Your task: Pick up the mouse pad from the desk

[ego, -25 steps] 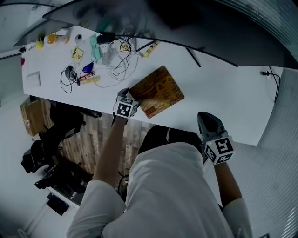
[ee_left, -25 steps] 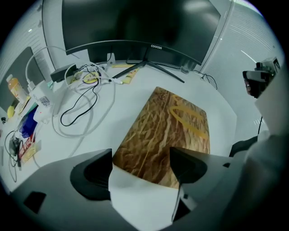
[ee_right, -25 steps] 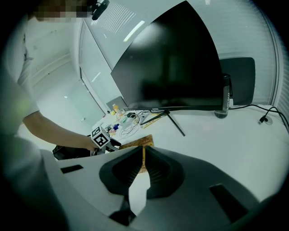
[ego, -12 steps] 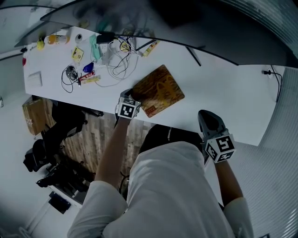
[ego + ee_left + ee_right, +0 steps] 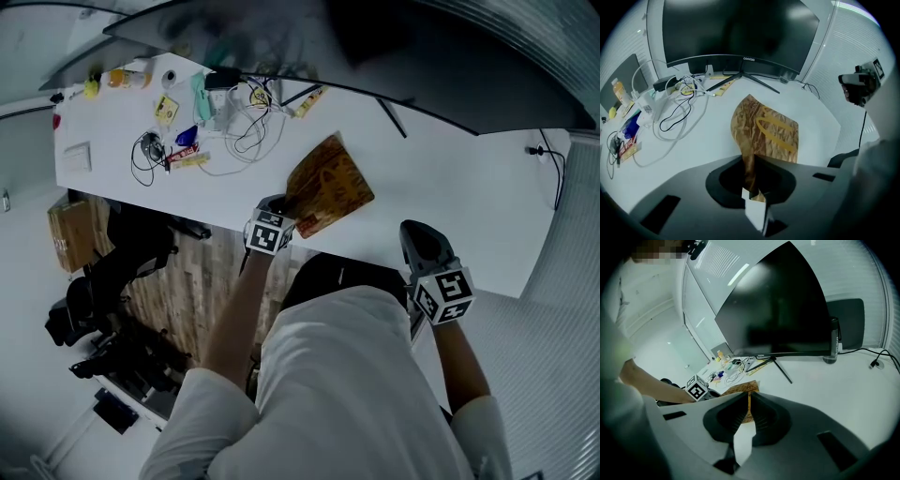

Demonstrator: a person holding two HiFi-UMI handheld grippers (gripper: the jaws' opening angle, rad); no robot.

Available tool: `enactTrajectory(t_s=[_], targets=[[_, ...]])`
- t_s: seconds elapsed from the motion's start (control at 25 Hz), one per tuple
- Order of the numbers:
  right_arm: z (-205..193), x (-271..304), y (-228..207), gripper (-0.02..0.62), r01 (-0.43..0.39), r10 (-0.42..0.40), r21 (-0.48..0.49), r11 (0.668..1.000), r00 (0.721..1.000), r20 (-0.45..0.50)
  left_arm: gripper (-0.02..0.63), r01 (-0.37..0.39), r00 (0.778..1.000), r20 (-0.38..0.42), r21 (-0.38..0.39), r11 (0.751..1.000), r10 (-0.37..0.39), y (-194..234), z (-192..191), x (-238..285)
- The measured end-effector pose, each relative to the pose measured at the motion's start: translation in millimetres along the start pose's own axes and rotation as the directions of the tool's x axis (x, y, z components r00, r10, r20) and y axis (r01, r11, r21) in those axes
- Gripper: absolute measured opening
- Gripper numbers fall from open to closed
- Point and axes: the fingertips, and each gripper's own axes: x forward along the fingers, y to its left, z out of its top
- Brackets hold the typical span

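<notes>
The brown mouse pad (image 5: 330,183) with a yellow arch print lies on the white desk (image 5: 450,187), its near left corner bent up off the surface. My left gripper (image 5: 281,208) holds that corner; its jaws have just been closing, and the pad's edge is pinched between them. In the left gripper view the mouse pad (image 5: 768,133) runs from the left gripper (image 5: 751,180) out onto the desk. My right gripper (image 5: 422,246) hovers at the desk's near edge, right of the pad, its jaws together and empty. The right gripper (image 5: 749,399) faces the mouse pad (image 5: 740,389).
A large dark monitor (image 5: 740,33) on a stand stands behind the pad. Cables (image 5: 246,131), packets and small items (image 5: 178,141) clutter the desk's far left. A cable plug (image 5: 536,148) lies at the right end. Below the desk edge are a chair (image 5: 112,281) and a cardboard box (image 5: 67,234).
The left gripper moved right and slightly up along the desk's near edge and closed on the pad's corner. That side of the pad now lifts and curls. The right gripper stayed put.
</notes>
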Motion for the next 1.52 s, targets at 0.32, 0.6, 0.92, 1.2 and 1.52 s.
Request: enactTrajectory(t_s=[0.32, 0.6, 0.92, 1.2, 1.52], targets=[[8.5, -4.4, 31.2, 0.038, -0.002, 0.004, -0.047, 0.999, 0.999, 0.039, 0.040, 0.135, 0.978, 0.165, -0.018, 0.991, -0.130, -37.0, 20.1, -67.6], [10.7, -14.3, 82.2, 0.038, 0.034, -0.024, -0.118, 0.992, 0.996, 0.091, 0.040, 0.164, 0.939, 0.294, 0.073, 0.984, -0.179, -54.3, 19.9, -133.9], [6.6, -37.7, 149.5, 0.038, 0.127, -0.095, -0.185, 0.975, 0.980, 0.176, 0.040, 0.188, 0.885, 0.409, 0.125, 0.974, -0.223, -54.3, -6.3, -202.9], [-16.6, -69.9, 196.2, 0.038, 0.230, -0.181, -0.179, 0.957, 0.951, 0.252, 0.040, 0.227, 0.824, 0.493, 0.166, 0.960, -0.280, -57.1, -39.9, -268.8], [-41.2, -107.9, 235.8, 0.038, 0.333, -0.274, -0.132, 0.934, 0.902, 0.334, 0.040, 0.212, 0.782, 0.540, 0.239, 0.948, -0.311, -49.2, -65.1, -323.6]])
